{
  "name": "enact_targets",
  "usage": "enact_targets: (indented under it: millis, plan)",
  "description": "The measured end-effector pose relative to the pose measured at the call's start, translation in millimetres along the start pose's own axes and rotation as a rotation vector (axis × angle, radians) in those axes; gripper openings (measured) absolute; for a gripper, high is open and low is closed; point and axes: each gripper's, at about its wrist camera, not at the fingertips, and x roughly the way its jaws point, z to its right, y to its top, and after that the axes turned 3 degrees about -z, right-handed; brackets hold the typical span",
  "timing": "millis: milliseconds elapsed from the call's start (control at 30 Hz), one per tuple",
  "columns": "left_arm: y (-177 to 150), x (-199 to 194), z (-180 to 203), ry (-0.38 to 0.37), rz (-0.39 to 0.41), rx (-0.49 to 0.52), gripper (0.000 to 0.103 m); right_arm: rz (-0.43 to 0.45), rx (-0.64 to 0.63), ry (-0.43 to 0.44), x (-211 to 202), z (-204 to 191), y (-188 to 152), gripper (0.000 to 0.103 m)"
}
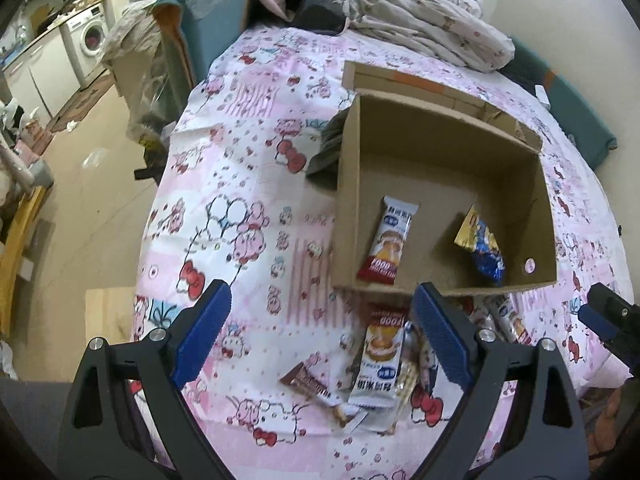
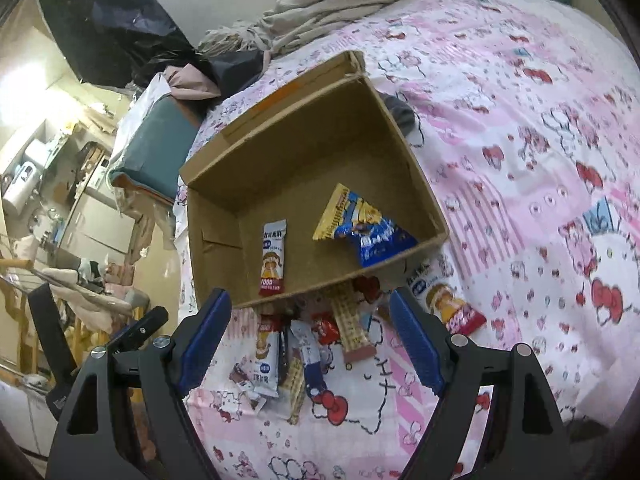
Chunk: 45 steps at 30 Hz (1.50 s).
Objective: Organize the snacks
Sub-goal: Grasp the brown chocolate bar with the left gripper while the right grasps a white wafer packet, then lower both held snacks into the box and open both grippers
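An open cardboard box lies on the pink cartoon-print bedsheet. Inside it are a white-and-red cake packet and a blue-and-yellow snack bag. Loose snacks lie on the sheet in front of the box: a white cake packet, a brown bar, a wafer bar and a red-ended packet. My left gripper hovers open over the loose pile, nothing between its fingers. My right gripper is likewise open and empty above the pile.
Crumpled bedding and dark clothes lie behind the box. A dark cloth sits by the box's left wall. The bed's edge drops to the floor on the left, where a washing machine and clutter stand. The right gripper's tip shows at the left view's edge.
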Motion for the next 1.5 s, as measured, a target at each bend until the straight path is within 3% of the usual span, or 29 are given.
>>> enact_targets:
  millis: [133,267,533,633,733,967,1033,1067,1100,1267,1367,1433,1500]
  plan:
    - [-10.8,6.9,-7.0,0.024,-0.045,-0.019,0.091,-0.030,0.052,-0.016,5.4,10.9,-8.4,0.084]
    - [-20.6,19.3,-25.5,-0.015,-0.118,-0.138,0.091,-0.069,0.192,0.033,14.7,34.8,-17.5,0.084]
    - [-35.2,46.9,-55.1,0.004,-0.233,-0.307,0.090,-0.094,0.165,0.015,28.5,30.9,-20.2,0.084]
    - [-47.1,62.2,-55.0,-0.004,-0.316,-0.326,0.079,-0.105,0.179,0.021,34.0,33.2,-20.1,0.084]
    - [-65.0,75.0,-50.1,0.017,-0.382,-0.342,0.076,-0.105,0.178,0.014,35.2,34.0,-19.5,0.084]
    - [-84.7,103.7,-26.7,0.005,-0.477,-0.312,0.052,-0.040,0.193,0.003,22.8,39.1,-15.8,0.084]
    - [-85.2,105.9,-20.2,0.042,-0.469,-0.273,0.038,-0.044,0.204,-0.005,23.3,42.3,-15.4,0.084]
    - [-85.0,106.5,-16.5,0.053,-0.467,-0.244,0.020,-0.048,0.212,-0.006,24.4,43.9,-15.3,0.084]
    - [-85.3,106.1,-14.1,0.057,-0.469,-0.225,0.013,-0.054,0.221,-0.005,25.9,45.8,-15.8,0.084]
    - [-76.1,90.4,-4.5,0.055,-0.430,-0.127,0.013,-0.093,0.207,-0.010,33.8,43.5,-16.9,0.084]
    - [-70.0,78.6,0.3,0.030,-0.401,-0.093,0.013,-0.183,0.169,0.037,50.6,34.0,-21.9,0.081]
    - [-68.2,73.2,3.9,0.017,-0.391,-0.078,0.013,-0.257,0.117,0.067,65.8,22.3,-27.5,0.062]
    - [-67.2,67.0,7.5,0.017,-0.370,-0.050,0.013,-0.307,0.047,0.075,79.6,7.3,-33.2,0.051]
